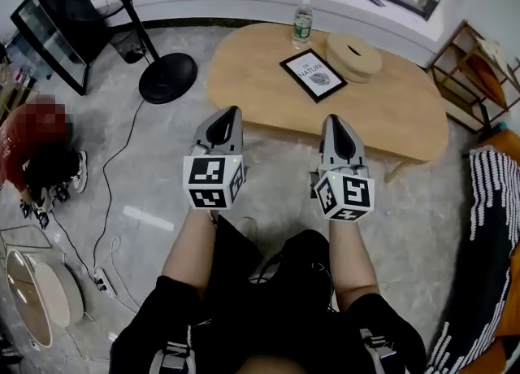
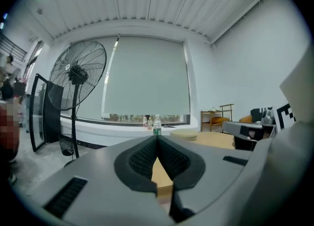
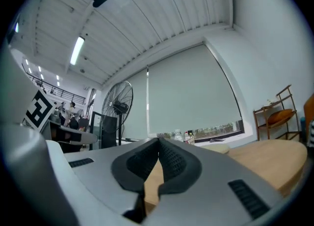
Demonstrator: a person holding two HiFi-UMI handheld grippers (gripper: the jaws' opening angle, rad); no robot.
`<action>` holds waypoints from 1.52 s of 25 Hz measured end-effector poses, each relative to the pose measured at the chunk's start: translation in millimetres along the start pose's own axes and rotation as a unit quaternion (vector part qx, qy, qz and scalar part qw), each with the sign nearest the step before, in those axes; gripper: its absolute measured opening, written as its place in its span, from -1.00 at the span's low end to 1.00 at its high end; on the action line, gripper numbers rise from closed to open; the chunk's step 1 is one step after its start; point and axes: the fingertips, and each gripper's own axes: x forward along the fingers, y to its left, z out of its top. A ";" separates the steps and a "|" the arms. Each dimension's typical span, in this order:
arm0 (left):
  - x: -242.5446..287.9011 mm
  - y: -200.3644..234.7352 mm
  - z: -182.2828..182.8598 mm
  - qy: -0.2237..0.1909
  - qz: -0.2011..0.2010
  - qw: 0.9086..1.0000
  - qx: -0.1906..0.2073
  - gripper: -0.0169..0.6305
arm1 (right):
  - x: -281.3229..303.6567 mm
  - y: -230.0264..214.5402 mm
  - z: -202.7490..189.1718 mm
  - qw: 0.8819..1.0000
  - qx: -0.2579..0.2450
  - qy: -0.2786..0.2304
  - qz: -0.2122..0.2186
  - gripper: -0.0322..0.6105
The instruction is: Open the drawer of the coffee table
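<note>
The oval wooden coffee table [image 1: 382,112] stands ahead of me in the head view; no drawer front shows from above. My left gripper [image 1: 231,110] is shut and empty, its tip at the table's near edge. My right gripper [image 1: 337,120] is shut too, its tip over the near edge further right. In the left gripper view the closed left gripper [image 2: 157,137] points level at the table's wooden edge [image 2: 162,183]. Through the right gripper view the closed right gripper [image 3: 158,141] shows the tabletop [image 3: 274,158] at about its own height.
On the table lie a framed picture [image 1: 313,74], a water bottle [image 1: 302,23] and a round woven lid [image 1: 353,56]. A standing fan's base [image 1: 167,77] and cables lie on the floor at the left. A wooden shelf [image 1: 475,63] and striped cushion [image 1: 491,234] stand right. A person crouches far left.
</note>
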 end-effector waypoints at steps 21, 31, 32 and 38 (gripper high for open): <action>10.3 15.6 -146.7 0.073 -0.044 0.996 -0.006 -0.11 | -32.2 8.7 -160.0 0.985 0.136 0.083 0.064 -0.06; 38.0 62.4 -199.5 0.108 -0.047 0.993 -0.019 -0.10 | -30.8 -24.1 -233.9 0.927 0.358 0.092 0.063 -0.09; 42.1 67.8 -206.3 0.113 -0.050 0.992 -0.025 -0.10 | -30.1 -29.5 -244.1 0.924 0.367 0.097 0.057 -0.10; 72.8 93.3 -246.7 0.146 -0.063 0.987 -0.024 -0.10 | -20.7 -59.6 -293.0 0.908 0.403 0.110 0.017 -0.13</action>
